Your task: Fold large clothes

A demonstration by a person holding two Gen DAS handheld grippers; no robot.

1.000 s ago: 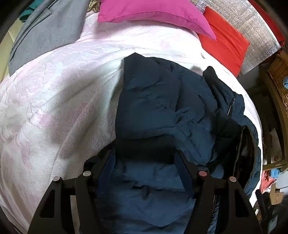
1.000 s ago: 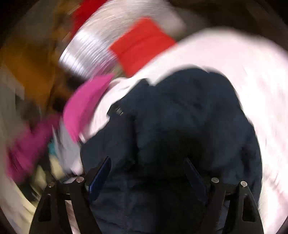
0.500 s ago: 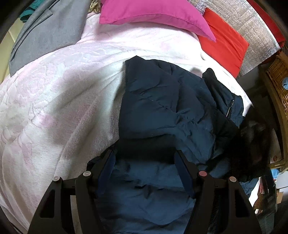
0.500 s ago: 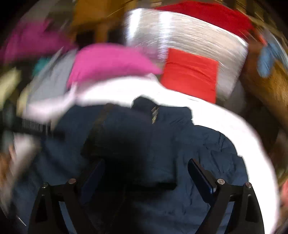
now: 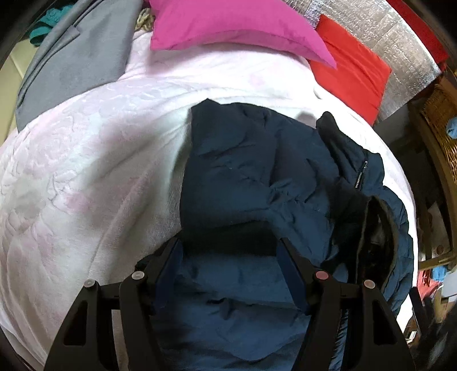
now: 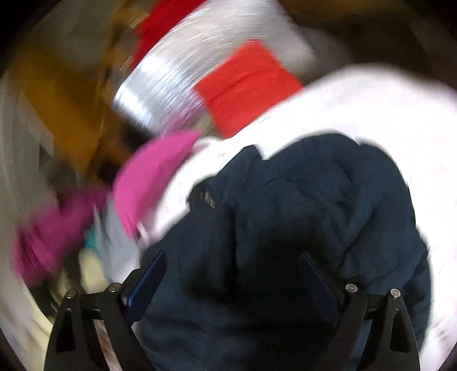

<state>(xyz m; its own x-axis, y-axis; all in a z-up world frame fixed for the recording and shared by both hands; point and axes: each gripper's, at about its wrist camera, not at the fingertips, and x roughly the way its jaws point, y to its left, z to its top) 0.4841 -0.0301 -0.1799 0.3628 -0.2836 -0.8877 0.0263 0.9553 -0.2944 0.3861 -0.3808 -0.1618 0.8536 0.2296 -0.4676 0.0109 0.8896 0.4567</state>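
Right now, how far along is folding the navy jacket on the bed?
Partly done: the navy jacket lies doubled over on the pale blanket. The left gripper straddles a bulky fold; the right gripper is open above it. Its collar side remains bunched and needs tidying.

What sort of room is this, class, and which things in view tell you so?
Most likely a bedroom: a navy padded jacket lies on a bed with a pale pink bedspread, and a magenta pillow and a red cushion sit at its far end.
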